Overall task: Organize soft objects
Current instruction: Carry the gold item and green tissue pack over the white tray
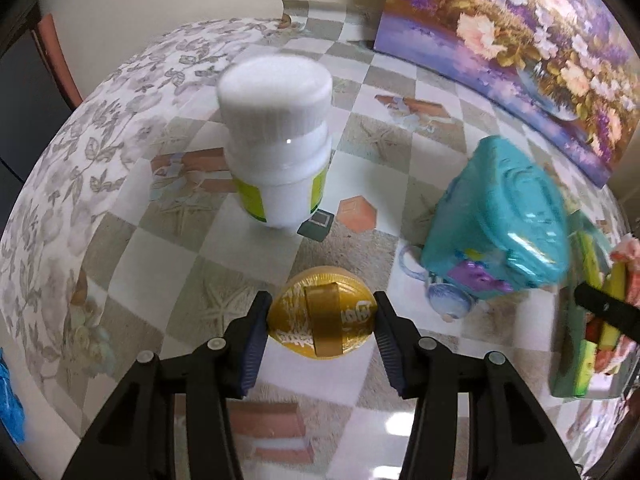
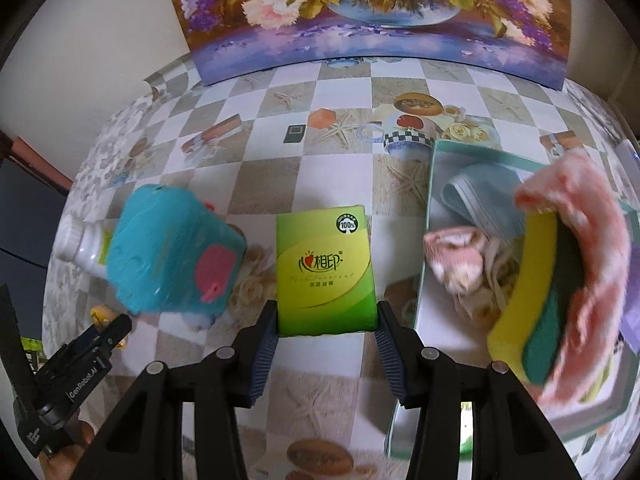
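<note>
My left gripper [image 1: 322, 302] is shut on a round gold tin [image 1: 320, 322] with a gold band across its lid, held above the checkered tablecloth. My right gripper [image 2: 327, 312] is shut on a green pack of tissues [image 2: 326, 264], also clear of the table. To its right stands a pale green box [image 2: 434, 168] holding a blue-grey cloth [image 2: 480, 200], a pink cloth [image 2: 580, 240], a pink-and-white cloth [image 2: 456, 256] and a yellow-and-green sponge [image 2: 536, 300]. The left gripper [image 2: 100, 332] shows at the lower left of the right wrist view.
A white bottle with a green label [image 1: 278, 136] stands beyond the tin. A teal plastic container [image 1: 500, 216] lies between the two grippers. A flower painting [image 2: 360, 20] leans on the wall at the back. Something blue [image 1: 10, 400] lies at the table's left edge.
</note>
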A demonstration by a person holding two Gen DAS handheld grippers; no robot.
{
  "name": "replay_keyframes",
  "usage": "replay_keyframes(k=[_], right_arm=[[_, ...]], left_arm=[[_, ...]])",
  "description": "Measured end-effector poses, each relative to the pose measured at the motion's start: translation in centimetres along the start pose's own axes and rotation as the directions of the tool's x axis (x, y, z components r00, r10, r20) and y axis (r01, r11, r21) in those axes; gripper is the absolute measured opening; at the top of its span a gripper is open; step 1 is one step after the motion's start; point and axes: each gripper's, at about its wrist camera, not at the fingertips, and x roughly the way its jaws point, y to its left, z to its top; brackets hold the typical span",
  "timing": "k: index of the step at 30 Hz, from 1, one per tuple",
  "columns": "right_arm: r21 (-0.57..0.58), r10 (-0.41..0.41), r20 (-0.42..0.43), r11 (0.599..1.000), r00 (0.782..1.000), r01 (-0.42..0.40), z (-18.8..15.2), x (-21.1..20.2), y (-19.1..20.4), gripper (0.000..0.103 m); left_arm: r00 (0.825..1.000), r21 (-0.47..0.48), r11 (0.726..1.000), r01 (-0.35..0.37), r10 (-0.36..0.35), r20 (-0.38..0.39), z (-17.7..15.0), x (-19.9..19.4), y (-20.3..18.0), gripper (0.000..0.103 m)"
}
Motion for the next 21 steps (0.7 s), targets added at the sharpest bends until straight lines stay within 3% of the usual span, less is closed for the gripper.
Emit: replay_keyframes(k=[10, 15, 21], right_arm=[[-0.029, 0.001, 0.089, 1.000, 0.996, 0.001, -2.9, -5.2, 0.4, 0.050], [-0.026, -0.031, 0.130, 0.999, 0.991, 0.034, -3.9, -7.2, -0.6, 0.050], [-0.008, -0.105, 0.141, 0.994, 0.984, 0.108, -4.2, -8.3, -2.7, 0.050]], left_arm=[[0.990, 0.036, 0.995, 0.097, -0.100, 0.097, -0.1, -7.9, -3.2, 0.052], [0.976, 0.090, 0.985, 0.150, -0.162, 0.147, 0.3, -12.2, -6.5, 0.052], [0.967, 0.134, 0.974, 0.182, -0.201, 0.153, 0.5, -13.7, -11.6, 0.052]])
